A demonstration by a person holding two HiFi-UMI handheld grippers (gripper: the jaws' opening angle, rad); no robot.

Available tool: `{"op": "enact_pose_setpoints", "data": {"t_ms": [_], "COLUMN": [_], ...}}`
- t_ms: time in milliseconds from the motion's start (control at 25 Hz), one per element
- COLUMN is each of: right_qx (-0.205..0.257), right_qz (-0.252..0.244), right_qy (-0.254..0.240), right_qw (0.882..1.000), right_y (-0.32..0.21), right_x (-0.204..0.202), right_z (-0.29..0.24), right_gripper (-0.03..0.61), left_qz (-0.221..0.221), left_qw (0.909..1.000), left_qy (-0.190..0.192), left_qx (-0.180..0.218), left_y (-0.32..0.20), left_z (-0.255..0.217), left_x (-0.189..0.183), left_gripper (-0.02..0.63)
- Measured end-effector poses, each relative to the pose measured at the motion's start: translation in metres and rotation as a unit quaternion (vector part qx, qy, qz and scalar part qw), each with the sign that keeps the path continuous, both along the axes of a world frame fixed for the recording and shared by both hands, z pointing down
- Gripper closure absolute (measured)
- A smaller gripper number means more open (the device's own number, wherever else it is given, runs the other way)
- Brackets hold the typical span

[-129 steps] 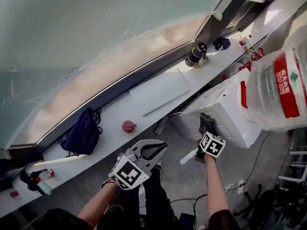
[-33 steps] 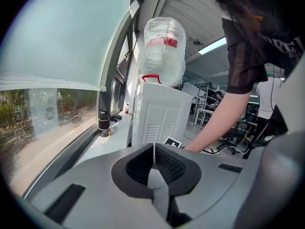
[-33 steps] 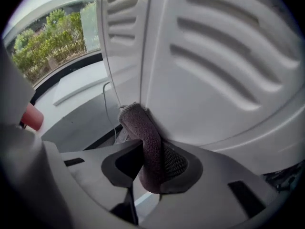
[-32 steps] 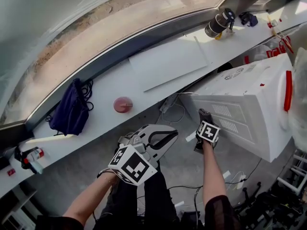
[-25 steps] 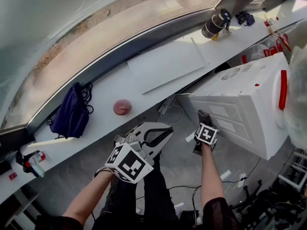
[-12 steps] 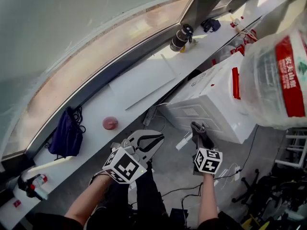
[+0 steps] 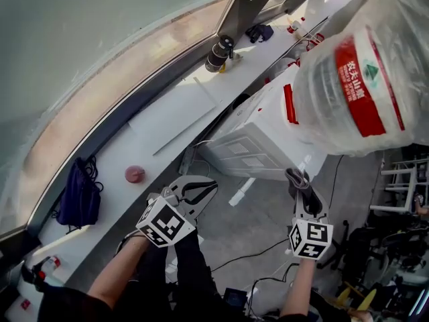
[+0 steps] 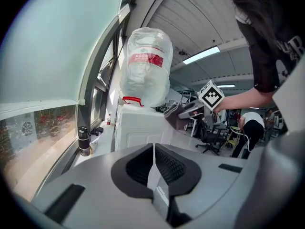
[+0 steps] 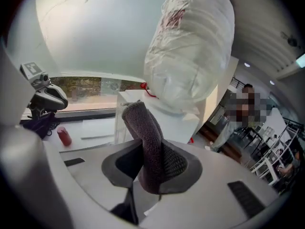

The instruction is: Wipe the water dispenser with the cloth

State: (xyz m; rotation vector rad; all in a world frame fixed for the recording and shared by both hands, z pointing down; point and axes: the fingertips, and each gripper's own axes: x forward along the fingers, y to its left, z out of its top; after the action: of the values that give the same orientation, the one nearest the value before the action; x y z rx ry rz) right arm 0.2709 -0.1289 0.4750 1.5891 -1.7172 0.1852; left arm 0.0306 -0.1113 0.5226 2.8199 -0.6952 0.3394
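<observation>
White box-shaped water dispenser (image 7: 251,143), on the grey floor (image 7: 261,220): we have lifted the right gripper (image 7: 305,200) off its side panel, fingers pinching the dark grey cloth (image 9: 143,128). Left gripper (image 8: 153,163) fingers closed, empty. Another face likely comes next.

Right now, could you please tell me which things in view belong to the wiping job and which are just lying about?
For the job: water dispenser, its water bottle, grey cloth, right tool clamped on the cloth.

Lying about: dark blue bag, small red object, black flask, white board, all on the window ledge.
</observation>
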Motion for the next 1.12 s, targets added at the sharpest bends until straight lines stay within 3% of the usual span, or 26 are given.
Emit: {"op": "enact_pose_setpoints", "data": {"t_ms": [160,360,1120], "right_qx": [0.020,0.018,-0.080], "right_qz": [0.008,0.020,0.028], "right_qy": [0.029,0.028,-0.042], "right_qw": [0.999,0.999,0.996], "right_y": [-0.002,-0.003,-0.014], "right_x": [0.018,0.025,0.031], "right_z": [-0.008,0.029,0.259], "right_gripper": [0.477,0.477,0.477], "left_qz": [0.004,0.002,-0.084], "left_qw": [1.0000,1.0000,0.9955], "left_qy": [0.001,0.001,-0.015], "left_qx": [-0.002,-0.009,-0.040], "left_y": [0.003,0.010,0.029], "left_z": [0.003,0.014,0.087], "left_x": [0.005,0.009,0.019], "left_gripper": [0.594,0.594,0.594]}}
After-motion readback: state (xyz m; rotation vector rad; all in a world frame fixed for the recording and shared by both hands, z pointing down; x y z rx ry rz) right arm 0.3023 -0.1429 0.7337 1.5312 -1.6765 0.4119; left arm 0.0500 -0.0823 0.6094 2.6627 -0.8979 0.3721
